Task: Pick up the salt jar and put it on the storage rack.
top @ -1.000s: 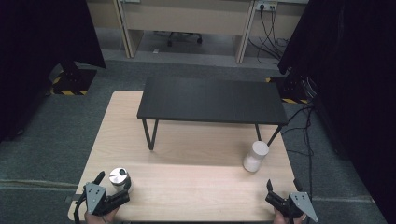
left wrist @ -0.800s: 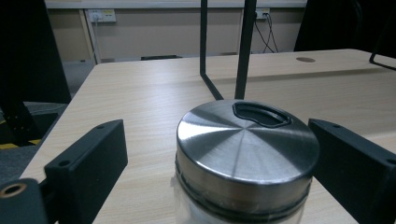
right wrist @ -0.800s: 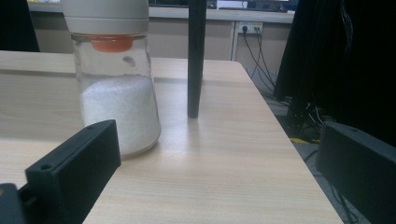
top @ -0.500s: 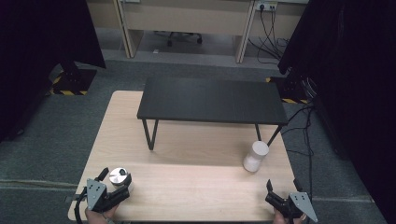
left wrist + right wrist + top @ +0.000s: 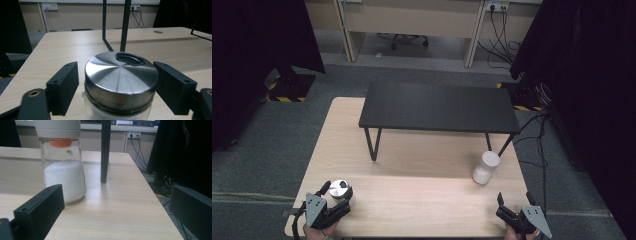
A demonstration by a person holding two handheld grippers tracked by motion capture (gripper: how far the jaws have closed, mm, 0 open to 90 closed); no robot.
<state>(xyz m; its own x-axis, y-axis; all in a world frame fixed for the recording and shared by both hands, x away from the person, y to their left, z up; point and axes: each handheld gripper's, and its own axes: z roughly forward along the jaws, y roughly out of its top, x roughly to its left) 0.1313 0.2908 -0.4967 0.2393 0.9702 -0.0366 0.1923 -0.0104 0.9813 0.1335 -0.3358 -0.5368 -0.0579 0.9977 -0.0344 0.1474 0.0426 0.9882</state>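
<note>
A glass jar with a brushed steel lid (image 5: 121,77) is seen standing upright near the front left corner of the pale wooden worktop (image 5: 422,200). In the high view the same jar (image 5: 340,191) is found between the jaws of the left hand-held gripper (image 5: 336,196), which is held at the worktop's front edge. In the left gripper view (image 5: 121,87) the two black jaws are seen flanking the jar just below its lid; they have just been closing in on it, yet a narrow gap is still visible on each side, so the pads cannot be said to press on the glass. A dark pouring slot is seen in the lid, towards its far side.

The right hand-held gripper (image 5: 512,216) is held at the front right corner of the worktop, its jaws set wide apart with nothing between them, as is also seen in the right gripper view (image 5: 112,210). A second glass jar, with a pale lid and white grains inside (image 5: 63,167), is seen standing upright near the right edge (image 5: 485,167), well apart from the first jar and beyond the right gripper.

A low black table (image 5: 439,107) is set on the rear half of the worktop; one of its legs (image 5: 105,151) is seen just beside the second jar.
</note>
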